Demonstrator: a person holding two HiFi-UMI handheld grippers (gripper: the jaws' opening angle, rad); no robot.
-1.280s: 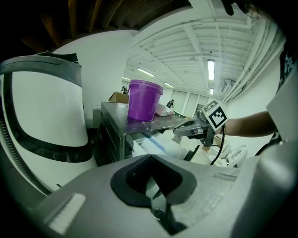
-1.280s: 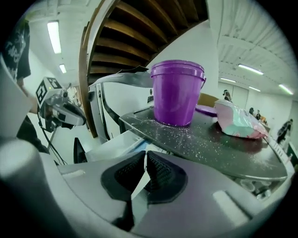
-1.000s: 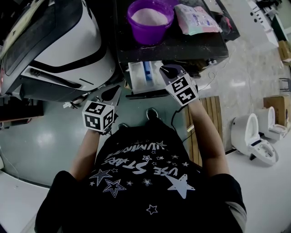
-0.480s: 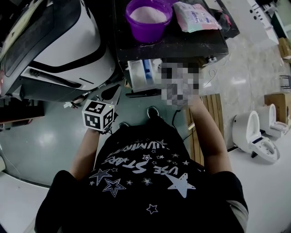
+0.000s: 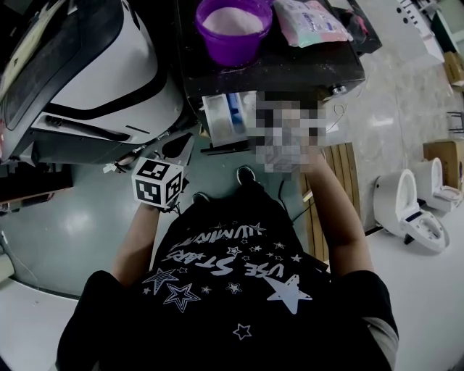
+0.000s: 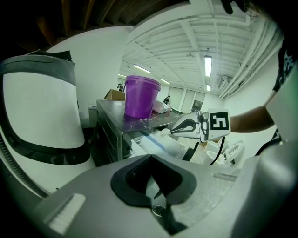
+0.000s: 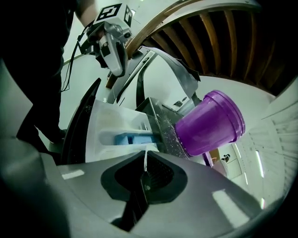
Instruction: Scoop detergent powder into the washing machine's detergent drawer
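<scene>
The purple bucket (image 5: 232,29) of white powder stands on the dark metal table (image 5: 290,72). Below it the washing machine's white detergent drawer (image 5: 223,114) is pulled out, with a blue insert (image 7: 135,138). My right gripper (image 7: 145,162) is shut on a thin white scoop handle. In the left gripper view the right gripper (image 6: 177,128) holds the scoop's small bowl (image 6: 165,131) just above the drawer (image 6: 156,143). My left gripper (image 5: 180,148) hangs lower left of the drawer, shut, with nothing in it.
The white washing machine (image 5: 94,65) with its dark door fills the left. A pastel detergent bag (image 5: 312,22) lies right of the bucket. A wooden pallet (image 5: 341,174) and a white toilet (image 5: 409,214) stand on the floor to the right.
The right gripper has stayed at the drawer's right side with the scoop. The left gripper has not moved. The head view has shifted slightly.
</scene>
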